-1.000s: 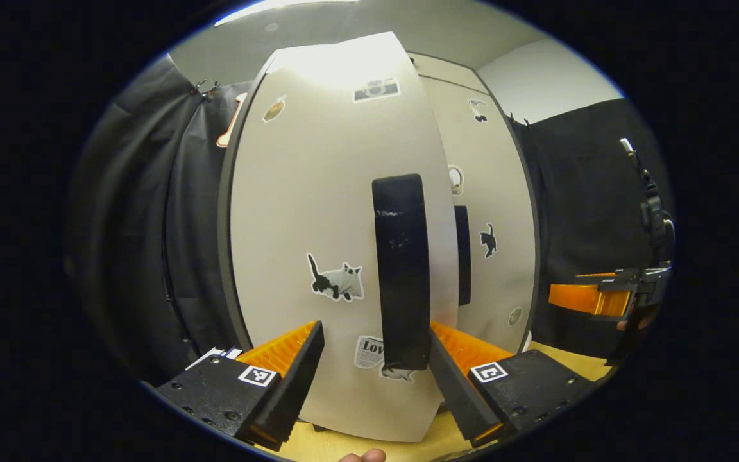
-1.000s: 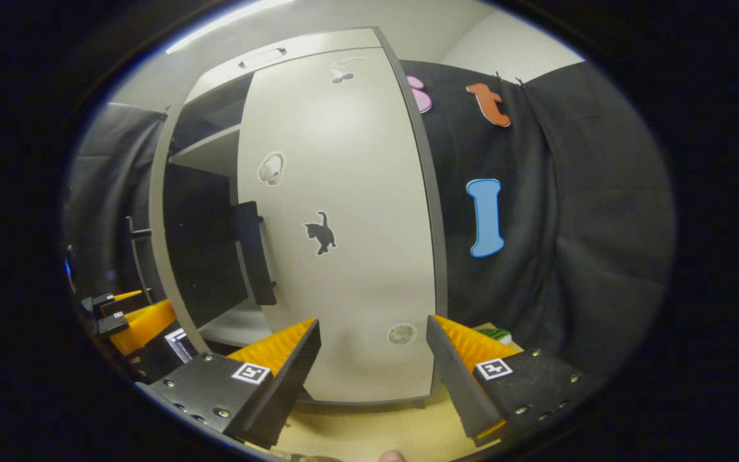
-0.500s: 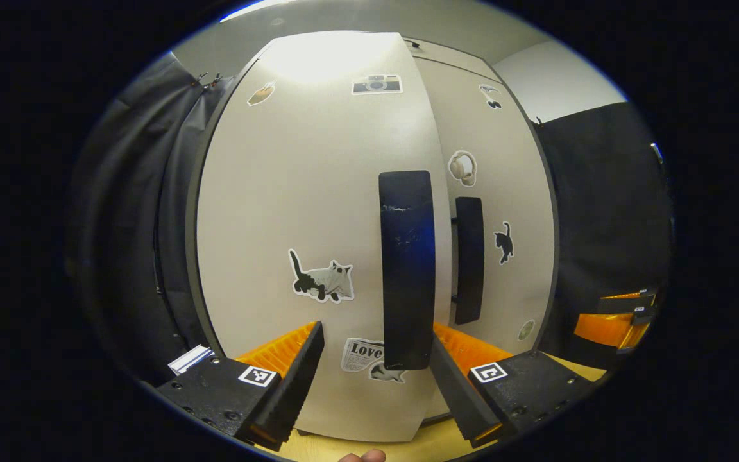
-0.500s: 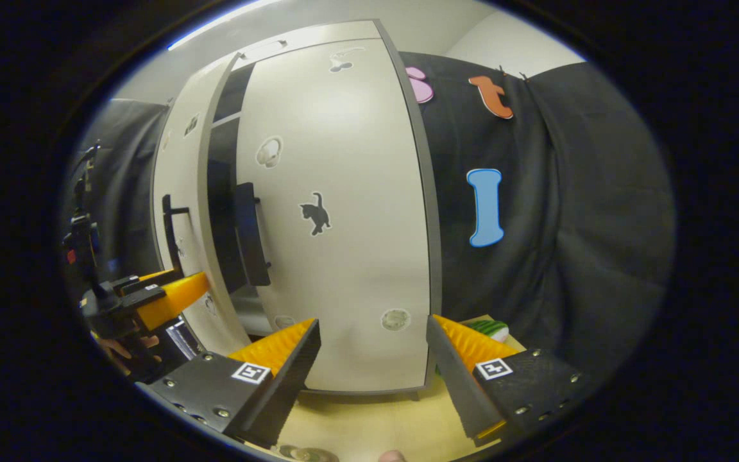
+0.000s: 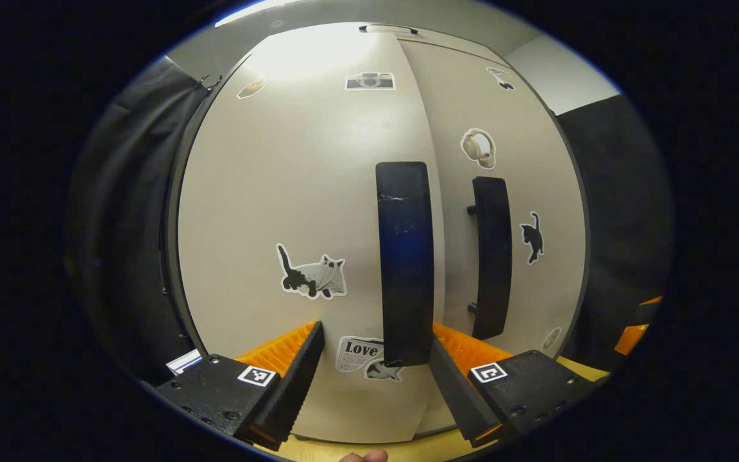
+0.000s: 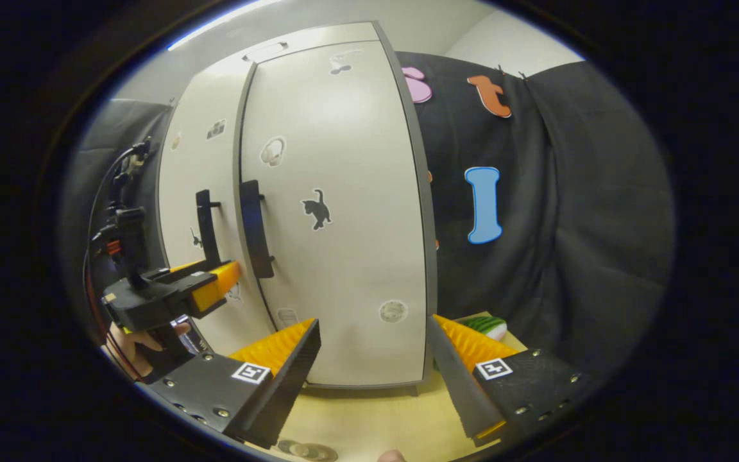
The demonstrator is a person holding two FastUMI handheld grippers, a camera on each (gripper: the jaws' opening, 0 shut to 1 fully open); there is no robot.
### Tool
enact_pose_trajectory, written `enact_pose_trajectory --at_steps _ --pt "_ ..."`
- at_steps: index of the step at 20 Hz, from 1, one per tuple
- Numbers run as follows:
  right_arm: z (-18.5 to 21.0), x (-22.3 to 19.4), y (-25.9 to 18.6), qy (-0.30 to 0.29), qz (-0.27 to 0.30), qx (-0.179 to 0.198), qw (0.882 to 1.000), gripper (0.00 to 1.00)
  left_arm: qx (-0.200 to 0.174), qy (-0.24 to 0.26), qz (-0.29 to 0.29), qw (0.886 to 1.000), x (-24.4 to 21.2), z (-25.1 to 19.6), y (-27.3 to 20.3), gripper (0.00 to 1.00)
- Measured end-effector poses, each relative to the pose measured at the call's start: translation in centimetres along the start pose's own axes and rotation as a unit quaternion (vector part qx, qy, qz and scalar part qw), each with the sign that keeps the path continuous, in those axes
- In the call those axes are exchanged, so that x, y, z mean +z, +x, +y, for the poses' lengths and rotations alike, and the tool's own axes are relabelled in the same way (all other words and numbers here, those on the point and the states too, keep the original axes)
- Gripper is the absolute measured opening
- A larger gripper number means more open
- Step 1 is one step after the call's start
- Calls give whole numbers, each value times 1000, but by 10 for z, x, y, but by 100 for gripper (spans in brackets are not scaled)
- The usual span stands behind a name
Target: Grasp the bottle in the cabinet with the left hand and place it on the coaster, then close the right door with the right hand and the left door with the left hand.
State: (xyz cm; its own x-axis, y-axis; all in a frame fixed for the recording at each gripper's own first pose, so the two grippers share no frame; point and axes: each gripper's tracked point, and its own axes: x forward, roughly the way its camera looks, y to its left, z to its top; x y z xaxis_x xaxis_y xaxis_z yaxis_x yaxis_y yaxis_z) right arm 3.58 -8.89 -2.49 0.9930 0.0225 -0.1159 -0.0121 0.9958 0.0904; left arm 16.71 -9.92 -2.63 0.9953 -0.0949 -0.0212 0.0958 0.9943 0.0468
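Left claw (image 5: 376,359) sat spread, nothing between its fingers, tips right at the left door (image 5: 305,192); whether they actually touched the panel could not be told. The left handle (image 5: 405,263) rose just above the gap between the fingers, nearer the inner one. Right claw (image 6: 373,359) was likewise released and empty, hovering over the tabletop (image 6: 369,417) a little back from the right door (image 6: 344,212). In the right gripper view the left claw (image 6: 215,285) showed from the side, held by a hand (image 6: 129,340), its tip against the lower part of the left door (image 6: 183,186) near that handle (image 6: 204,224). Both doors looked flush or nearly so; the seam between them read as a thin dark line, with the right handle (image 6: 252,228) just beside it. Judgement: closing step about finished. Risks from here: a door left slightly ajar if the push ended short of latching, since the seam was too fine to confirm; the inner finger snagging the left handle on withdrawal and dragging the door open; a hard shove rocking the cabinet on its feet. Bottle and coaster: a round disc-like thing (image 6: 302,451) lay at the bottom edge of the right gripper view, but it could not be identified, so placement was unconfirmed. A green item (image 6: 485,326) lay on the tabletop beside the cabinet, against the black cloth (image 6: 568,224).
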Motion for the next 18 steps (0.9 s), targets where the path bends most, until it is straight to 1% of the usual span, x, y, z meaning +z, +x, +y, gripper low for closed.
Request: enact_pose_trajectory --at_steps 1,6,8,9,13,16,18 --pt "0 0 -2 -1 1 0 1000 100 5 2 0 1000 -1 -1 1 95" --pt "3 2 -13 -3 -3 4 1000 100 20 -1 25 999 -12 -2 -4 95" --pt "3 6 -18 -4 -8 4 1000 100 18 -11 21 1000 -8 -4 -11 96" --pt "3 8 -21 -5 -11 4 1000 100 16 -14 15 1000 -2 -6 -19 95" --pt "4 18 -32 -2 -22 3 1000 100 14 0 -2 1000 21 -8 -54 95" --pt "4 25 -42 -10 -30 0 1000 100 15 -11 -8 1000 35 -8 -87 95" --pt "4 29 -51 -16 -33 -1 999 100 17 -19 -1 1000 38 -8 -109 95"
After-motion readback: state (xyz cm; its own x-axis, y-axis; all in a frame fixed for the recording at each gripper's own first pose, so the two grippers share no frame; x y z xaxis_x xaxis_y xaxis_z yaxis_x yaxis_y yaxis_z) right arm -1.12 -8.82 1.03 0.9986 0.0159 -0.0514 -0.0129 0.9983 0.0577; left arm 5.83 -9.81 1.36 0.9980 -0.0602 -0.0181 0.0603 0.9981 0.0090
